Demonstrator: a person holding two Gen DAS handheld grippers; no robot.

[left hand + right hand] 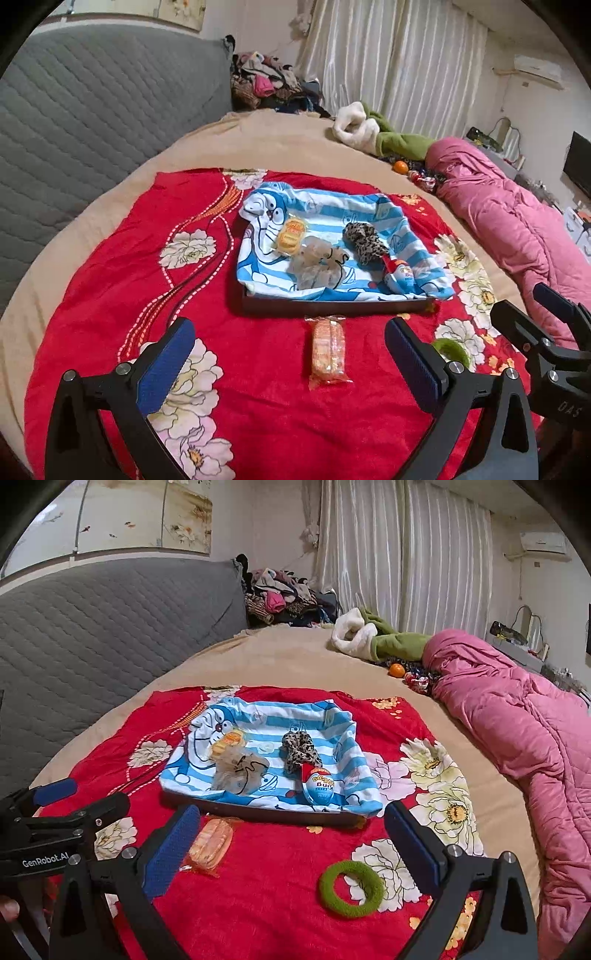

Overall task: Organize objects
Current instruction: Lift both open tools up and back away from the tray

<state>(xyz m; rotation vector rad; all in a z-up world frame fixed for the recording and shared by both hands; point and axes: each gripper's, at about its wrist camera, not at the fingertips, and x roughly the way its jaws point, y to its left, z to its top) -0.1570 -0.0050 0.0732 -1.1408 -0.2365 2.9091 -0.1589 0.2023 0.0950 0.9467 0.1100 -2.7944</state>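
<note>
The left gripper (290, 360) is held wide open over the red cloth (258, 424), nothing between its blue pads (168, 365). A wrapped biscuit pack (328, 354) lies on the cloth between the fingers, at 12 o'clock from the camera, just short of the tray. The right gripper (291, 843) is likewise spread wide and empty. In its view a green ring (351, 888) lies flat on the cloth between the fingers, toward 1 o'clock, and the biscuit pack is seen partly hidden behind the left finger at 10 o'clock.

Beyond both, at 12 o'clock, a dark tray (332, 306) lined with a blue-striped cartoon cloth (325, 214) is set on the red cloth. In it are seen a yellow snack (291, 234), a clear crumpled bag (317, 264), a leopard scrunchie (364, 240) and a blue egg toy (318, 784) near the front rim.

Farther off, a pink quilt (517, 720) lies at 2 o'clock, and a grey headboard (92, 110) stands at 10 o'clock.
</note>
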